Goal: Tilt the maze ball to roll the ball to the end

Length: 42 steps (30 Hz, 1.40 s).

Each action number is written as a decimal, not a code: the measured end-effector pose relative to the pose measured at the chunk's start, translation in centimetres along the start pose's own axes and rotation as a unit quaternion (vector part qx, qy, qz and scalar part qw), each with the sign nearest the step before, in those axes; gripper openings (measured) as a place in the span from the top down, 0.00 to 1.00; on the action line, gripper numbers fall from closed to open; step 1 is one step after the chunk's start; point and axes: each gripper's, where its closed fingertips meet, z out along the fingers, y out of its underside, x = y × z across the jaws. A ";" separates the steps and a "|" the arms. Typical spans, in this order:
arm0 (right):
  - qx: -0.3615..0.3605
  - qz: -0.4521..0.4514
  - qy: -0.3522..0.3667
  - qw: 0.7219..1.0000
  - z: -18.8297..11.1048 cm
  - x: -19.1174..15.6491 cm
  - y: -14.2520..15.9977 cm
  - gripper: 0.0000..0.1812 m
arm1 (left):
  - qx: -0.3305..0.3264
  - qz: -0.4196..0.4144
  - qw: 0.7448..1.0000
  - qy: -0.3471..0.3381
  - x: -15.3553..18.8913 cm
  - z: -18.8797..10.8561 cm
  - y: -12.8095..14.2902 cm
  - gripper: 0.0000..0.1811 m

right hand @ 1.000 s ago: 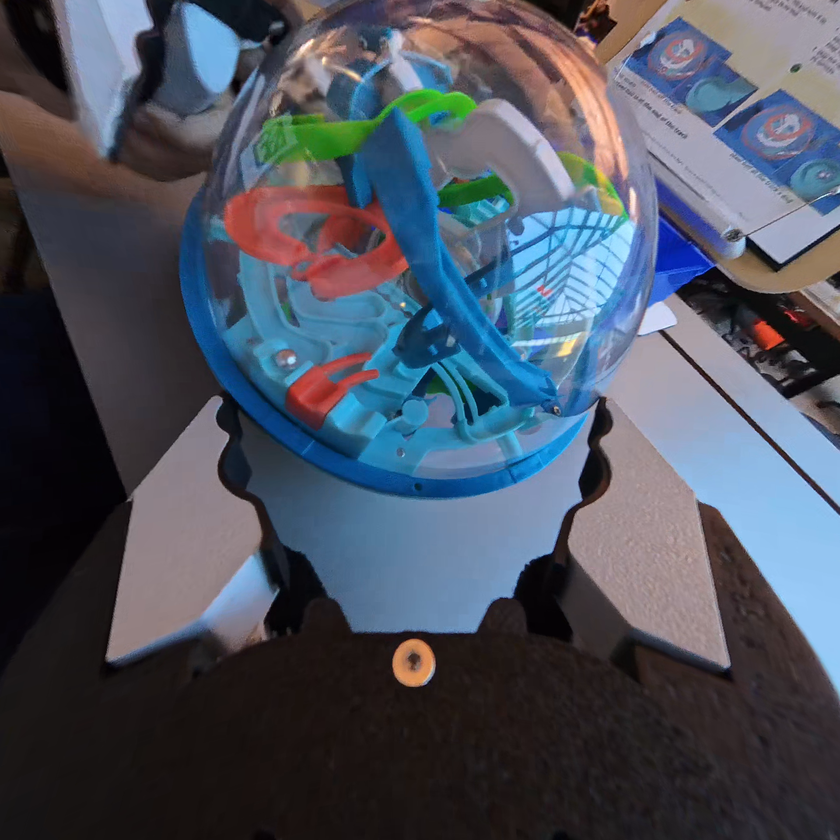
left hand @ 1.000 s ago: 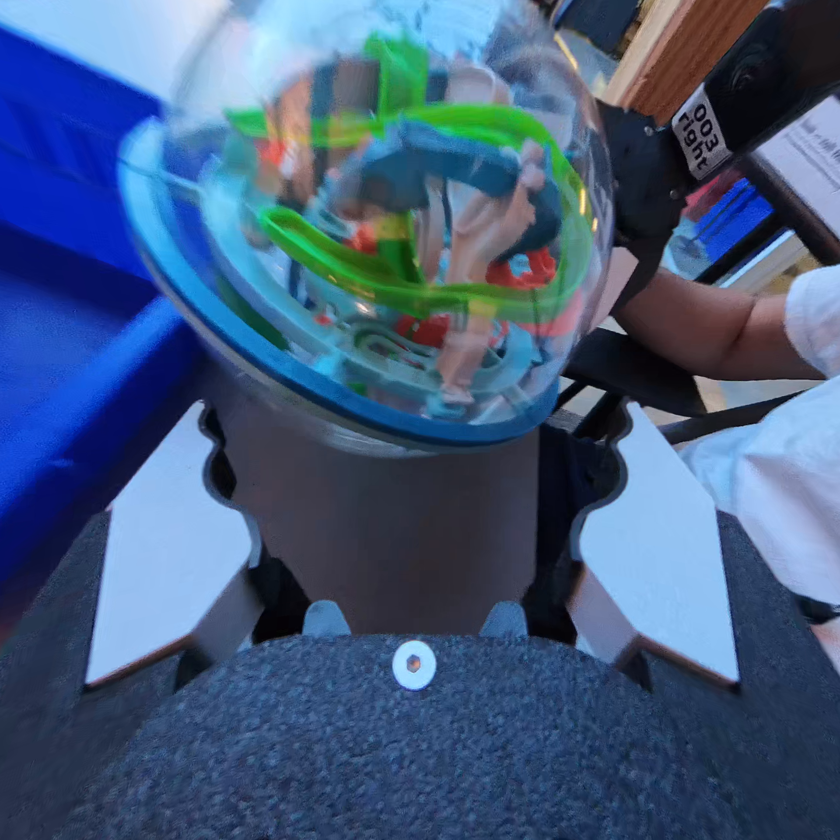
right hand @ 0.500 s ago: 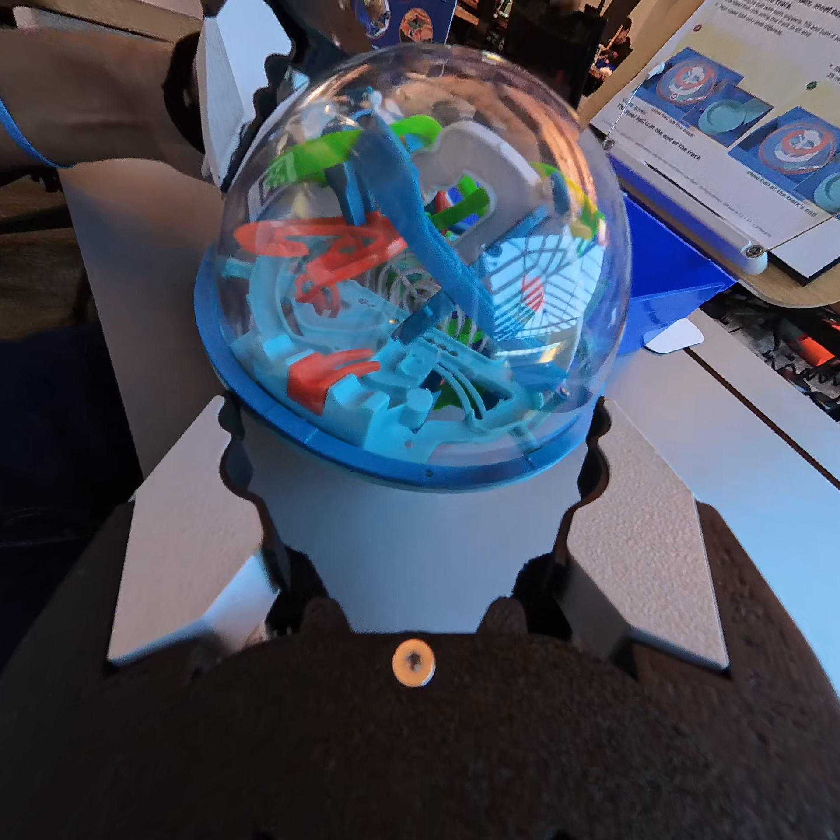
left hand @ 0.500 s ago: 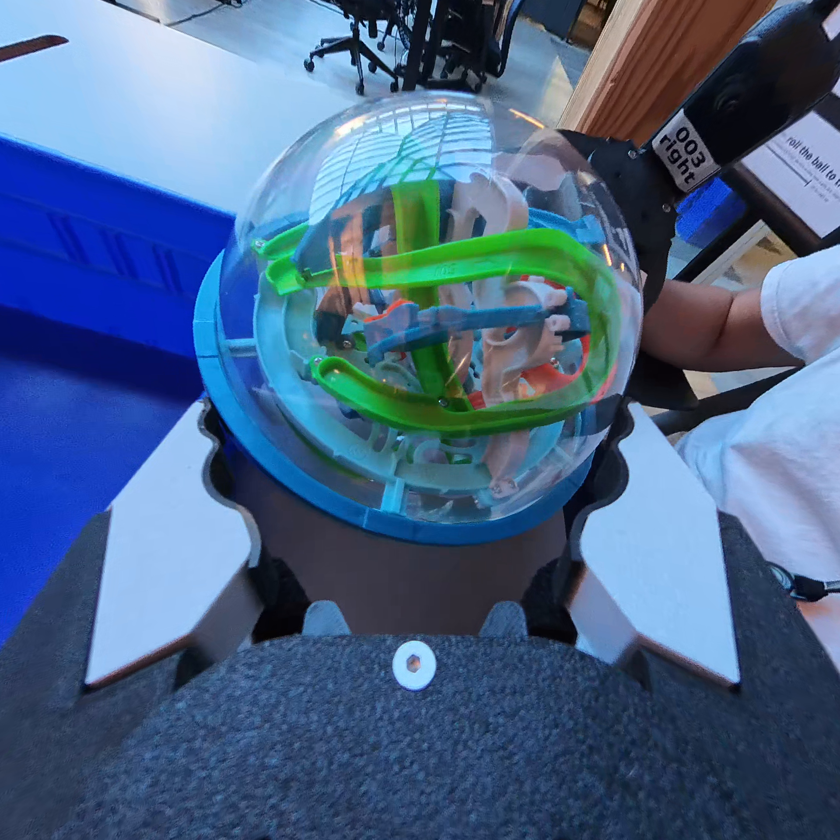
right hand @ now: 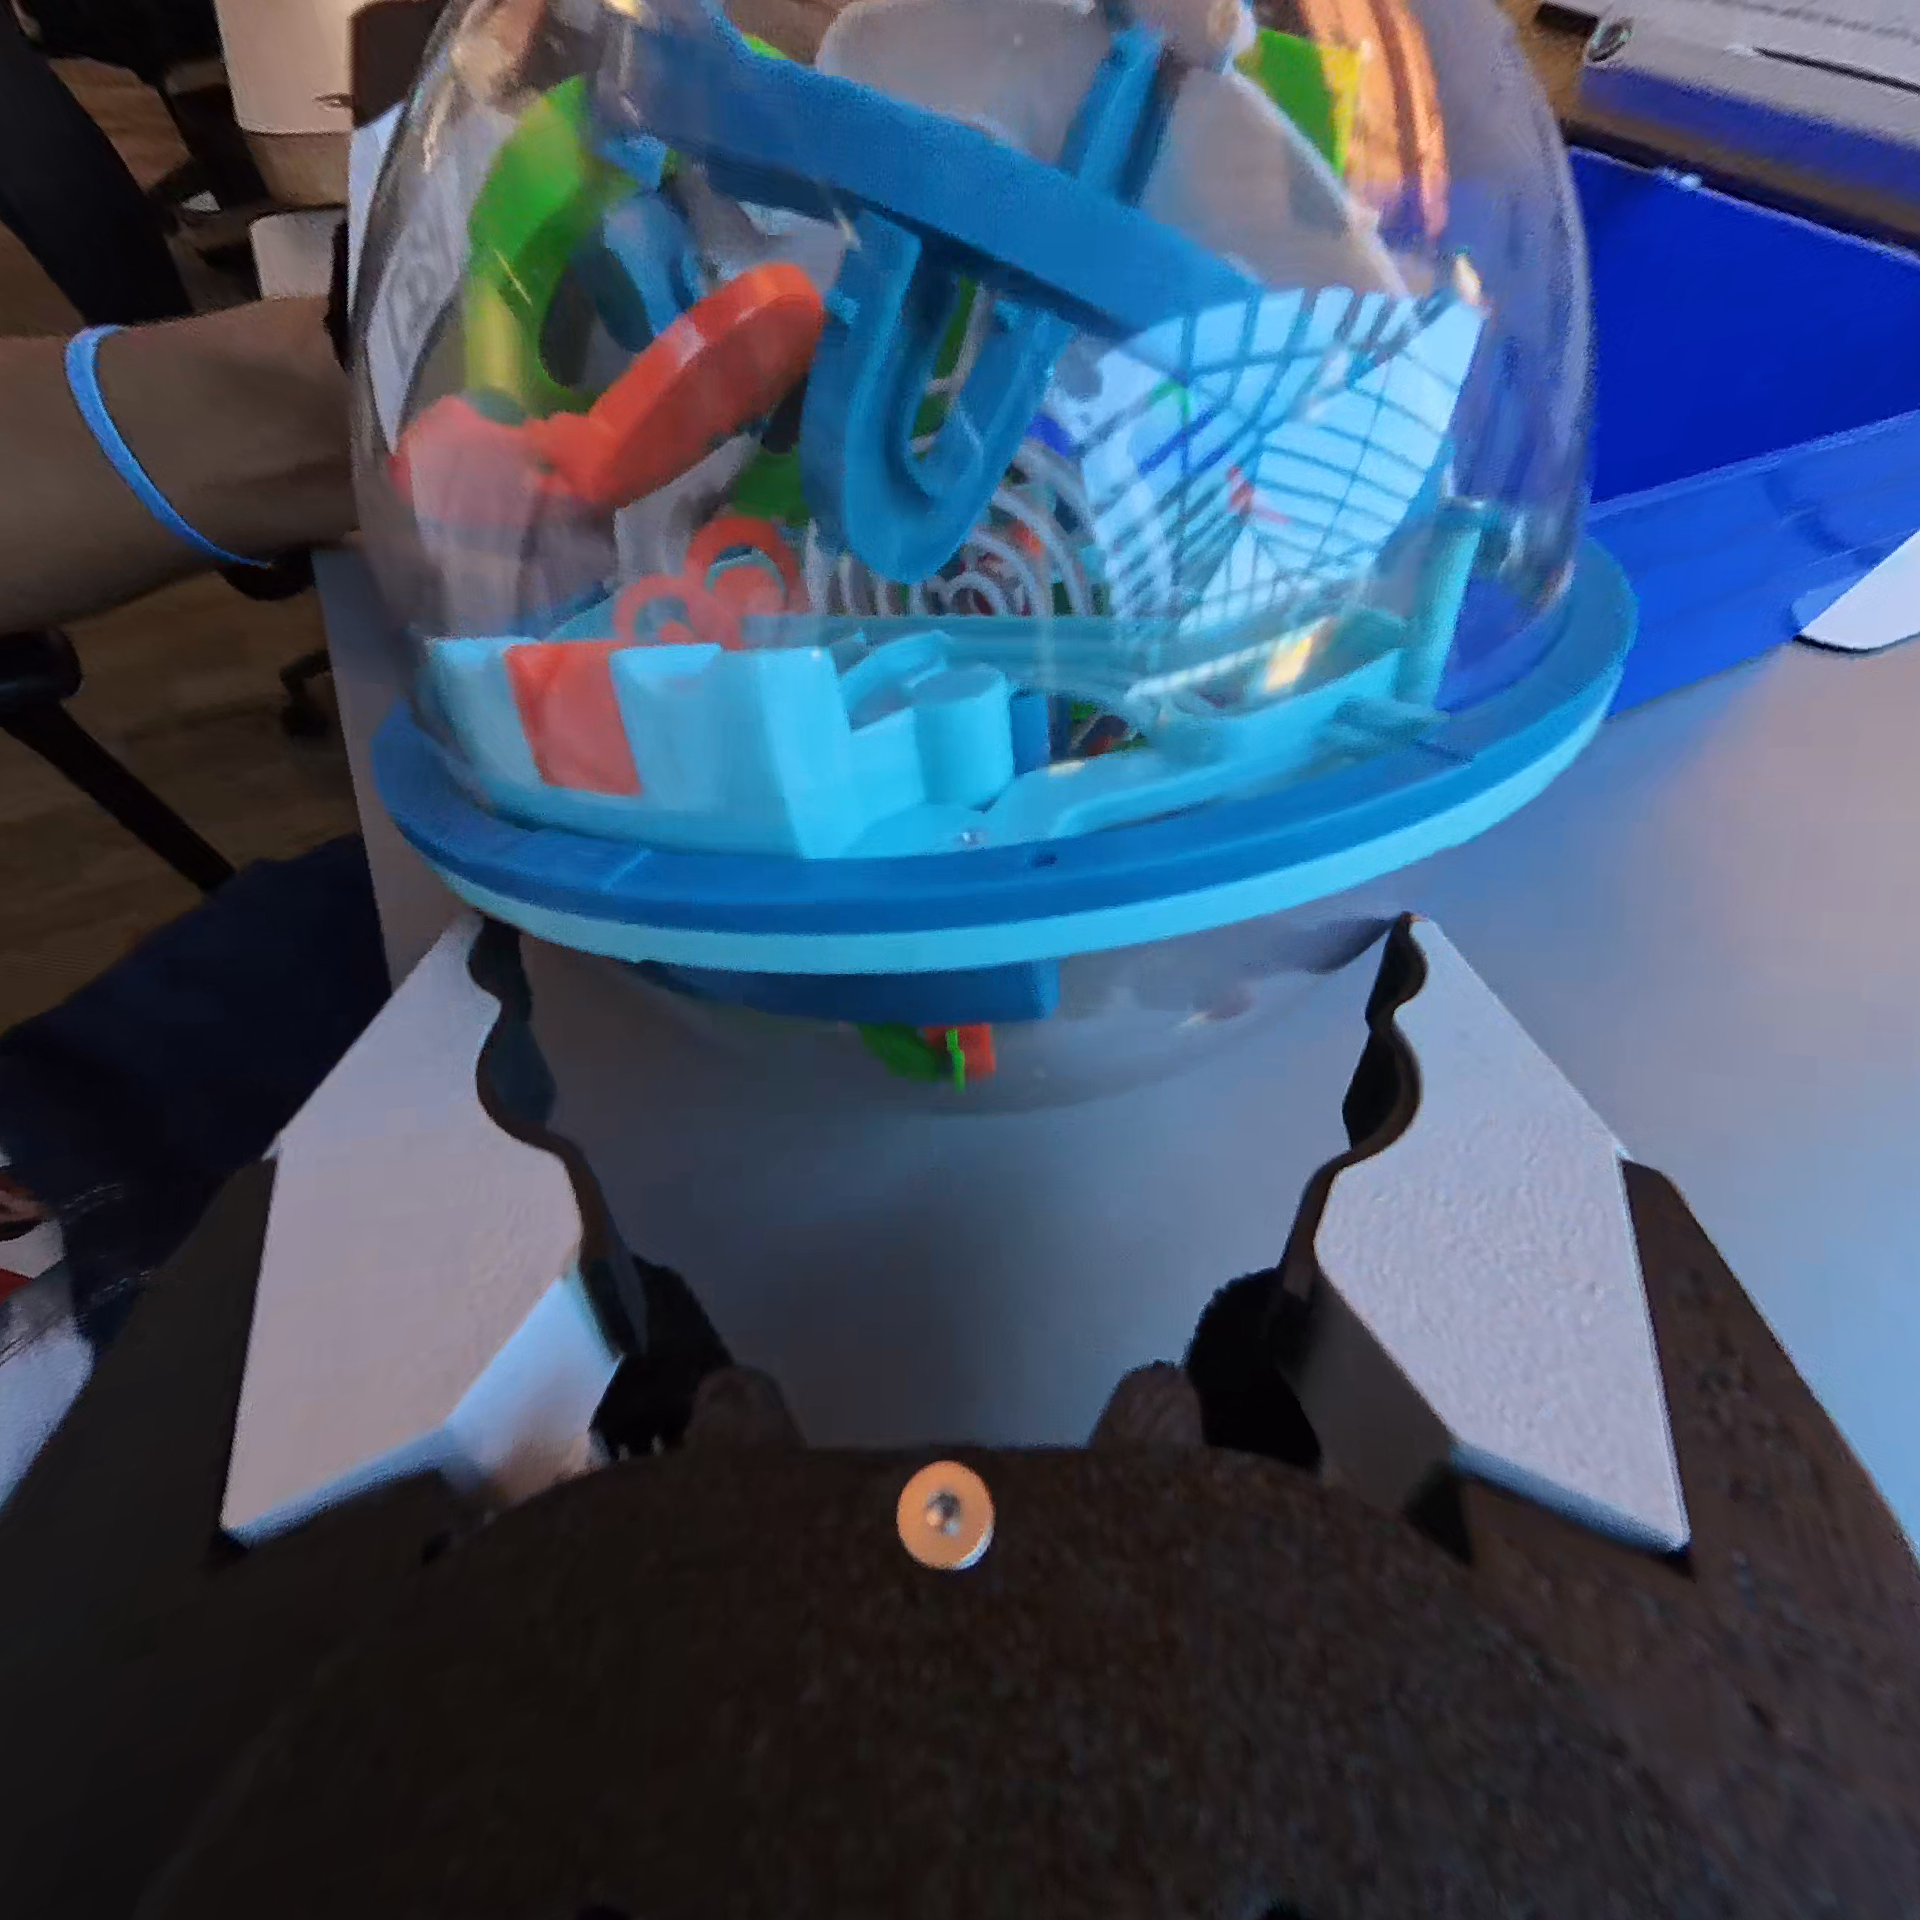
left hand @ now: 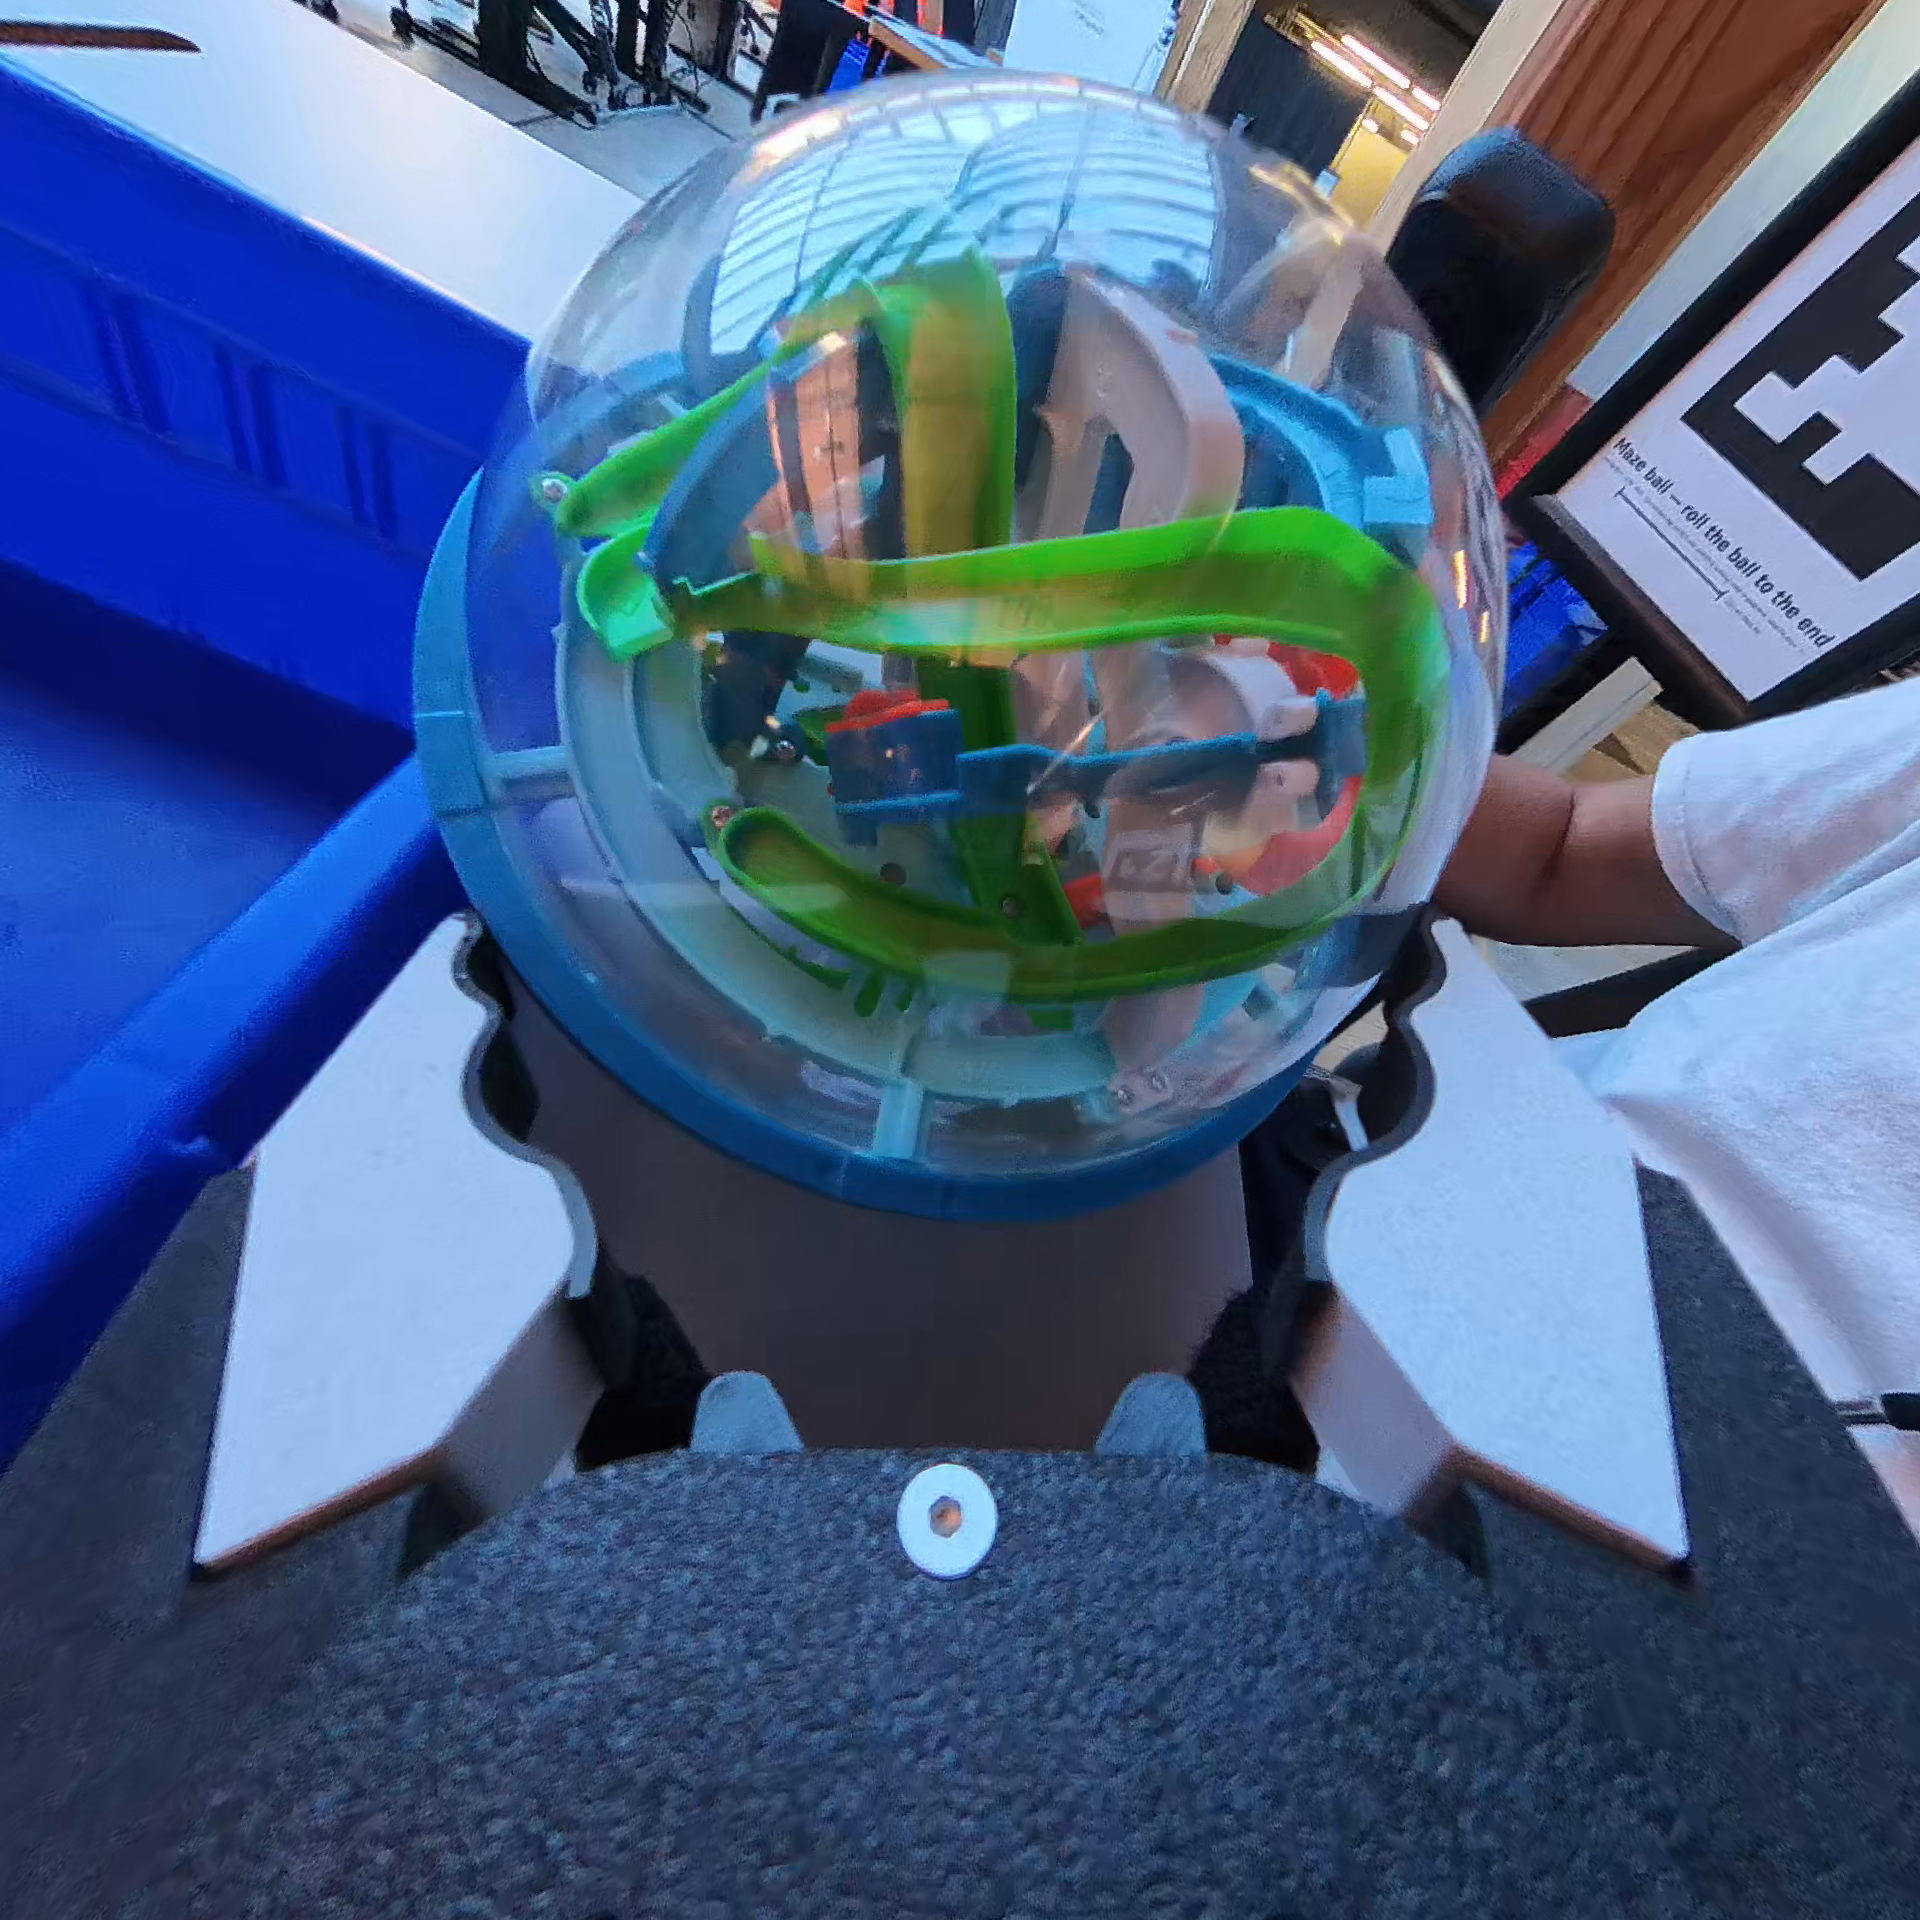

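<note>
Clear-plastic maze ball (left hand: pixel 966 644) is pinched between the spread fingers of the left tongs (left hand: pixel 951 997) and the right tongs (right hand: pixel 940 997), above the surface (right hand: pixel 1714 935), and has been tipped further than half a second ago, its blue rim (right hand: pixel 997 894) now seen nearly edge-on from the right tongs.

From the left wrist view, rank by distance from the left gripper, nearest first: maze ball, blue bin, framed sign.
1. Maze ball: between the left gripper's jaws, dead ahead.
2. Blue bin: on the left, alongside and beyond the ball.
3. Framed sign: upper right, behind the ball and the person's arm.
</note>
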 end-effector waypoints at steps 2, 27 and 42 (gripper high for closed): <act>0.010 0.001 0.007 1.000 0.0 0.2 -0.5 0.15 | -0.008 -0.008 1.000 0.008 0.1 0.1 0.4 0.13; 0.076 0.165 -0.061 0.981 -2.7 0.7 -2.5 0.15 | -0.142 0.059 0.988 0.028 1.7 -2.7 2.4 0.12; 0.044 0.289 -0.076 0.953 -2.4 -0.4 -3.4 0.16 | -0.093 0.260 0.937 -0.213 0.9 1.0 1.0 0.12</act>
